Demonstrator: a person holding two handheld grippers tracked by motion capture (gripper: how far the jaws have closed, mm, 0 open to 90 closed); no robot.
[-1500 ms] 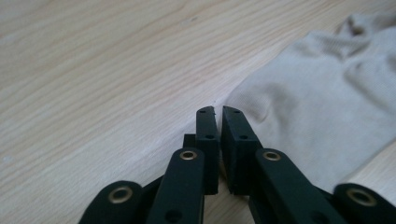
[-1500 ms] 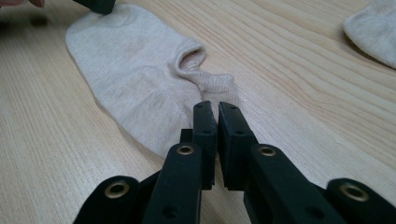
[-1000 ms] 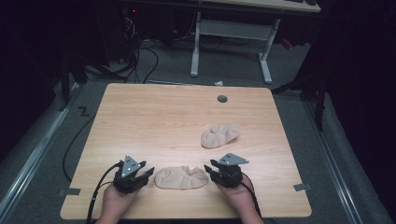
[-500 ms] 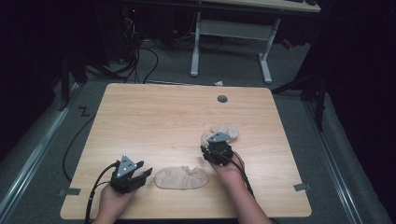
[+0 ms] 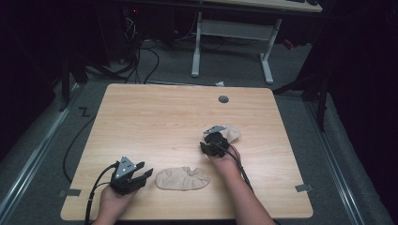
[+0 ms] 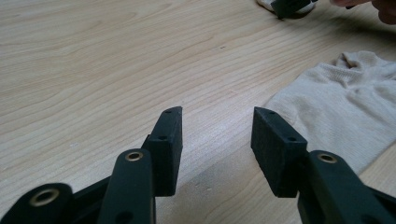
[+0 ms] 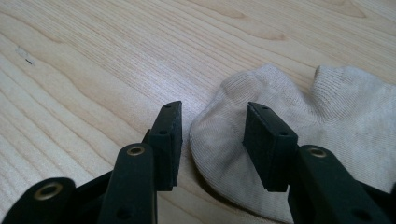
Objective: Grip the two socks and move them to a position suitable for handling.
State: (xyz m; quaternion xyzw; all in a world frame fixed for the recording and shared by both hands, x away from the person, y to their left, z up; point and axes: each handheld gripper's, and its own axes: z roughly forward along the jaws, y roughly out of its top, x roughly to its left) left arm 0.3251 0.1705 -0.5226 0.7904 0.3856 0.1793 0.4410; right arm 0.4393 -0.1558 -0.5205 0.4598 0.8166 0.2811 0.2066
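Slippage worries me: my right gripper (image 7: 212, 135), jaws just widening around the far sock's (image 7: 327, 126) toe unclamped, may pinch one layer, while my left gripper (image 6: 216, 140) idles open.

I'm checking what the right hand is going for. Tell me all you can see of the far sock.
The far sock is a beige, ribbed-knit ankle sock, soft and slightly rumpled, lying flat on the wooden table right of centre. Its rounded end sits between the open right tongs, whose pads don't visibly press it.
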